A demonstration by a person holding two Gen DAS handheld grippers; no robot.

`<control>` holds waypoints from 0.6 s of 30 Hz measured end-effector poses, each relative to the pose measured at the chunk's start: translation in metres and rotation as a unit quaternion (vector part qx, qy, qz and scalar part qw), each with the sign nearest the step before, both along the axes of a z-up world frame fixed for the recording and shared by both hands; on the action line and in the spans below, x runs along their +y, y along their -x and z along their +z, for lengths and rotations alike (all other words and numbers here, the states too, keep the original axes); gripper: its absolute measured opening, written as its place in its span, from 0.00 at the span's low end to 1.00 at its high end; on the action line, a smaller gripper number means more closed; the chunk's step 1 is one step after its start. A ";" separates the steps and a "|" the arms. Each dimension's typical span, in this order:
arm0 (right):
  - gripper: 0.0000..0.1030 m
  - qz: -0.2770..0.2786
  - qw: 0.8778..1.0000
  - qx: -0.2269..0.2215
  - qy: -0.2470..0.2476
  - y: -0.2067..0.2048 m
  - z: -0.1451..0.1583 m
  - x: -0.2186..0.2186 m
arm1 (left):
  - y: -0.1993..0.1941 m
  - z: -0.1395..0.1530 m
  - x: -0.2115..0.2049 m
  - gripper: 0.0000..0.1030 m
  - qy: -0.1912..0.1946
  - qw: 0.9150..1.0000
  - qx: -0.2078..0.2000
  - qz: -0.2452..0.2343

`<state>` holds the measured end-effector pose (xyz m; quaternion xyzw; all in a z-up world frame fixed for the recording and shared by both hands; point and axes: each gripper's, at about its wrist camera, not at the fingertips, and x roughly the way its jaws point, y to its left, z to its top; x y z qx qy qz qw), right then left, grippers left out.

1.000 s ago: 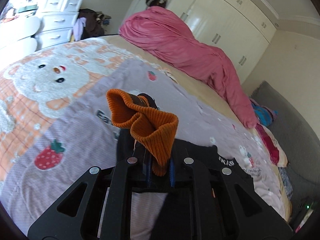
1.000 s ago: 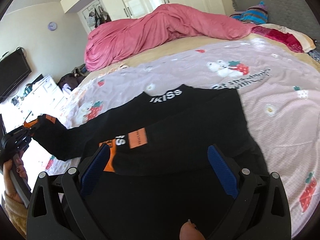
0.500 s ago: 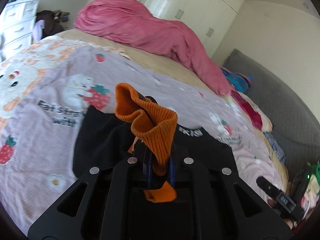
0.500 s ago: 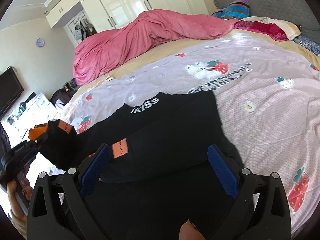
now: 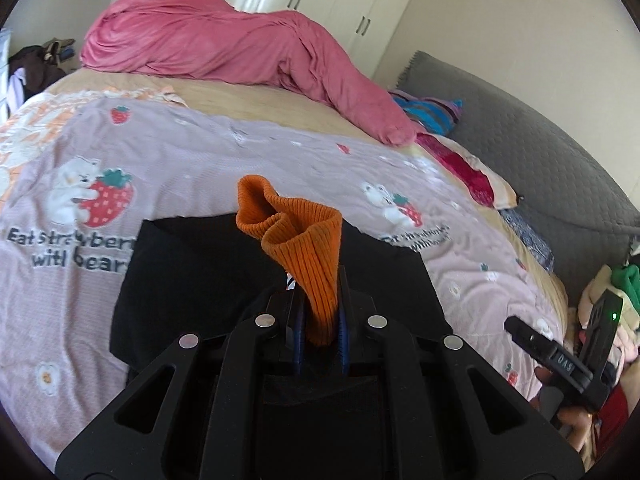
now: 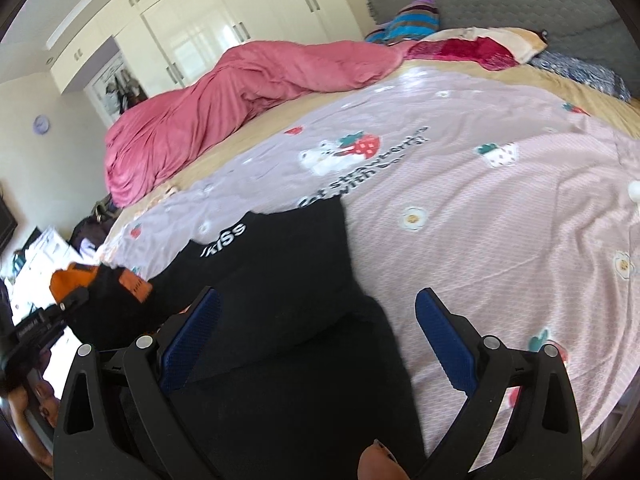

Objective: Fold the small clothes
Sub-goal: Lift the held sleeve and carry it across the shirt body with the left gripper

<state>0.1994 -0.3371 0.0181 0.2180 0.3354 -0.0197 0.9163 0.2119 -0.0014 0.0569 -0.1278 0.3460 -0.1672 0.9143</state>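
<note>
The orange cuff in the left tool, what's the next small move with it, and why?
Probably lower the orange cuff onto the black top and let go. The left tool is shut on the cuff, holding it raised above the top's body, so the sleeve looks nearly folded across. The right tool hangs open over the top, gripping nothing.
</note>
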 end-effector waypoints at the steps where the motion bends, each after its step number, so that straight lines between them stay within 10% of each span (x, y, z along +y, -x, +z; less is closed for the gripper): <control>1: 0.94 -0.004 1.000 0.000 -0.003 -0.001 0.000 -0.003 | -0.001 -0.003 -0.002 0.06 0.001 1.000 0.004 -0.004; 18: 0.94 -0.032 0.999 0.004 -0.027 0.002 -0.007 -0.025 | -0.001 -0.037 -0.043 0.09 -0.001 0.995 0.046 -0.092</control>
